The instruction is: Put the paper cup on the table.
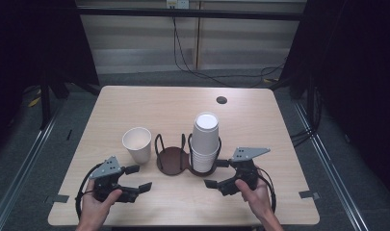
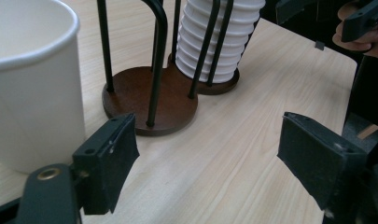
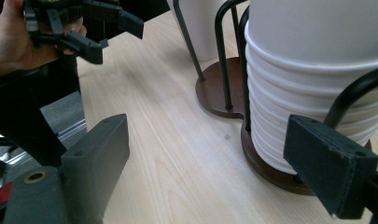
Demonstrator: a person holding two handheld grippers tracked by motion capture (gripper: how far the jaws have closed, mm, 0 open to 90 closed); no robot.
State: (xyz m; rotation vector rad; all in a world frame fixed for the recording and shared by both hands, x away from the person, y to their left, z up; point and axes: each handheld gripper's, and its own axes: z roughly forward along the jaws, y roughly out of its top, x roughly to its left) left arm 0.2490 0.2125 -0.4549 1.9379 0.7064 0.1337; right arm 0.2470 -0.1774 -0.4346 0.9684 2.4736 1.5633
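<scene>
Paper cup (image 1: 137, 143) upright beside L hand-held gripper (image 1: 136, 178), both hand-held grippers' jaws apart, empty.

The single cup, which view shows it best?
The high view: the whole cup stands upright left of the holder. The left gripper view shows one side and part of its rim; the right gripper view shows a sliver behind the holder's wires.

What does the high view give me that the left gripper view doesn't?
High view alone: the whole table with its dark round hole, the person's left hand, and the top of the upside-down cup stack. Left gripper view alone: the left claw close up, jaws apart with nothing between them. Both: the single paper cup, the wire cup holder, and the right claw.
</scene>
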